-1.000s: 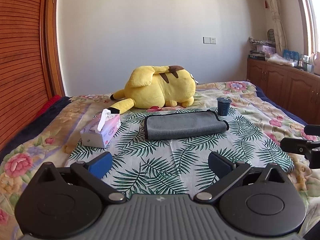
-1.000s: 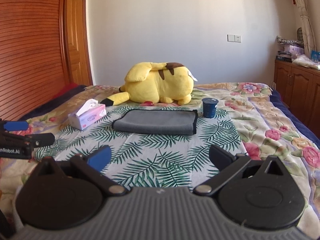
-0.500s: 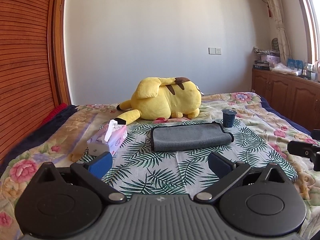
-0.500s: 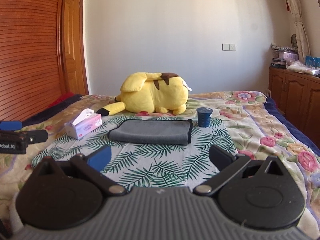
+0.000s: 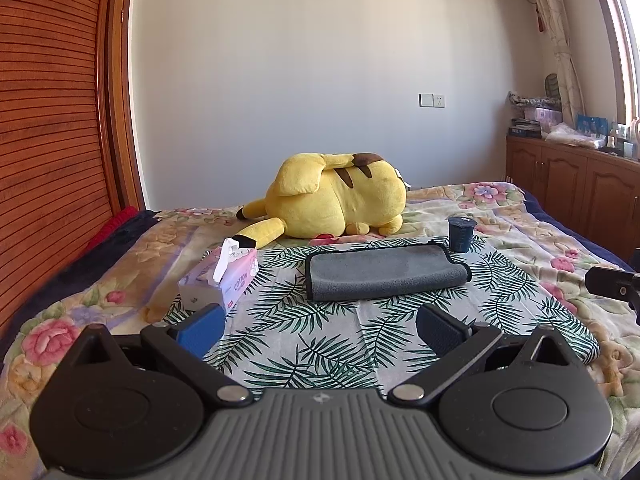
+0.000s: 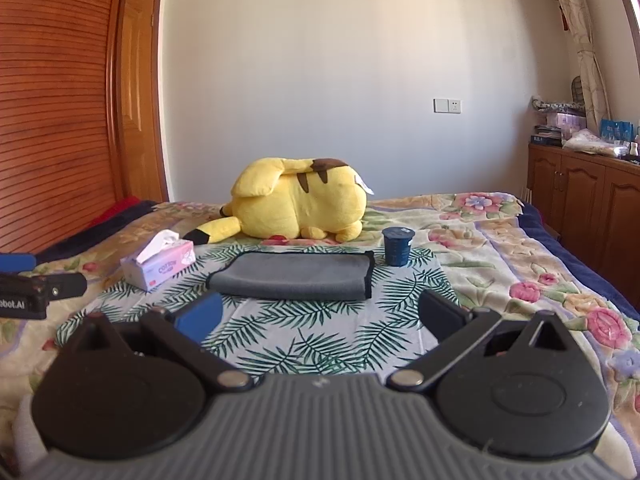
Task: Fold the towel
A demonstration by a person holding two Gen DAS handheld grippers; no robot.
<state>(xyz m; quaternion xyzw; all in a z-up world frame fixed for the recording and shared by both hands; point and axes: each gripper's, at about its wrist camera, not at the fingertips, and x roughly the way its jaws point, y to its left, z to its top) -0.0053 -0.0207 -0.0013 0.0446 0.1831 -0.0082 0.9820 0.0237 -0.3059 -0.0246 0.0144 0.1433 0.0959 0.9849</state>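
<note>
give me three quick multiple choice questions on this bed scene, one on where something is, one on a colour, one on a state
1. Where is the dark cup?
A. by the towel's right end
B. on the tissue box
C. on the plush toy

2. What colour is the towel?
A. red
B. grey
C. white

3. How is the left gripper?
A. shut on the towel
B. shut on the cup
C. open, holding nothing

Answers:
1 A, it stands on the leaf-print cloth there.
2 B, grey with dark edging.
3 C, pads wide apart, short of the towel.
</note>
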